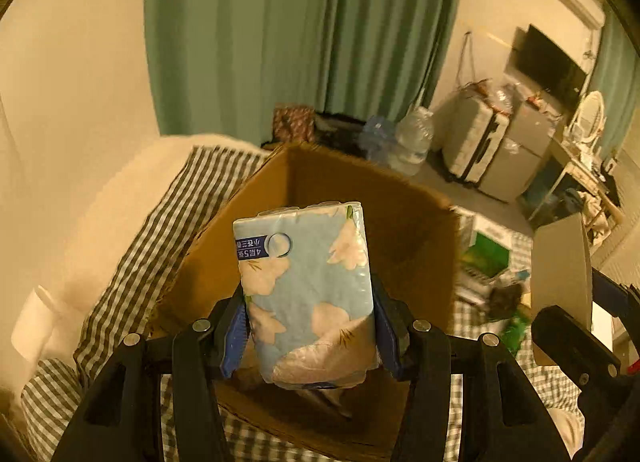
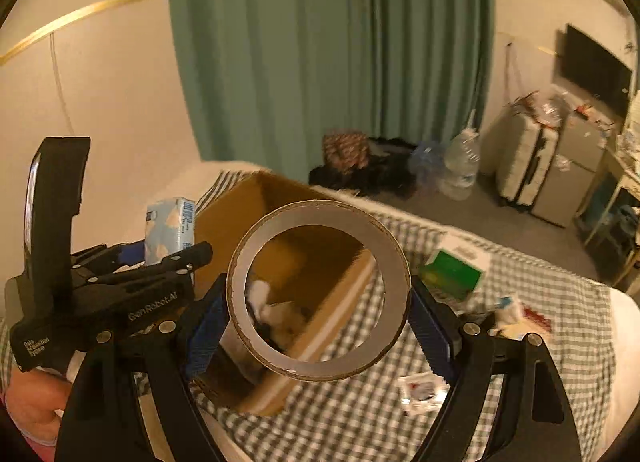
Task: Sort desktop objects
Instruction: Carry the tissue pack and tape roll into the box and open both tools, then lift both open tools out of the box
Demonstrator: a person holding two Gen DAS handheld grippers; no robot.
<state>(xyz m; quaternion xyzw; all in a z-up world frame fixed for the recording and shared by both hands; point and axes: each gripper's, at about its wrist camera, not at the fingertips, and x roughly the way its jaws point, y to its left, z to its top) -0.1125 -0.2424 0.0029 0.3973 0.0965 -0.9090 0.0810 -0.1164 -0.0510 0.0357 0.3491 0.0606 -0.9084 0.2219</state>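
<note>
"GenRobot.AI" on left gripper (image 2: 160,258), clamping tissue pack (image 1: 306,290); right gripper (image 2: 318,314) clamps tape roll (image 2: 240,282).

Glossy plastic tissue pack (image 1: 306,294); matt cardboard box (image 1: 404,230); cardboard tape roll (image 2: 318,290).

Left gripper (image 1: 310,336): black plastic frame with forked arms, round silver screw heads at the pivots, blue ribbed pads (image 1: 236,332) on the inner finger faces. Right gripper (image 2: 318,322): the same build, black arms, silver screws, blue pads (image 2: 206,328). Seen from the right wrist view, the left unit's body bears white lettering "GenRobot.AI" along its side and "Data Acquisition System" on the handle end, with a tall black upright block above it; a bare hand (image 2: 38,402) grips the handle, no sleeve visible.
</note>
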